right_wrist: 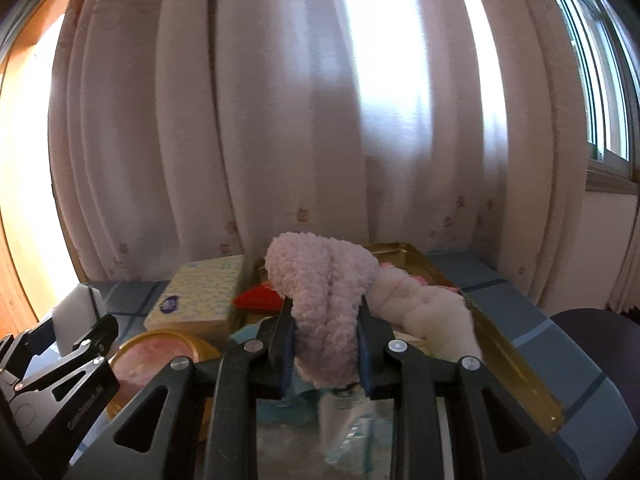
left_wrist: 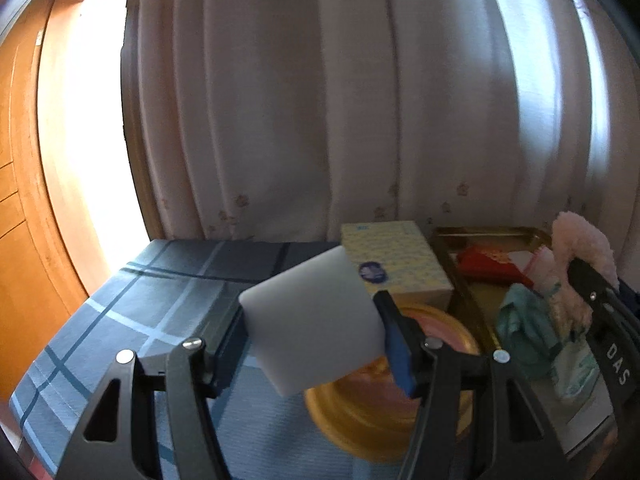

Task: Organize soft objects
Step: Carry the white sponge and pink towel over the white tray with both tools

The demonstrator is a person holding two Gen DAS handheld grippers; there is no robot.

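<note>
left wrist view shows your left gripper (left_wrist: pixel 316 336) clamped on a white foam block (left_wrist: pixel 312 320), tilted with one corner up and held above the blue plaid tablecloth (left_wrist: pixel 132 312), over the near rim of a round gold-rimmed tin (left_wrist: pixel 360 420). right wrist view shows your right gripper (right_wrist: pixel 326 344) squeezed tight on a pink fluffy plush cloth (right_wrist: pixel 320 292), its long axis running up and away from the jaws, its rounded end flopping above them.

the gold tray (right_wrist: pixel 516 360) lies straight ahead of the right gripper and to the right of the left one, so your right hand looks nearer to it. the tray already carries a red item (left_wrist: pixel 492 268) and a teal cloth (left_wrist: pixel 520 320).

a yellow tissue box (left_wrist: pixel 396 260) bears a round blue logo, too blurred to read. the letters "das" show on the right gripper's body in the left wrist view.
</note>
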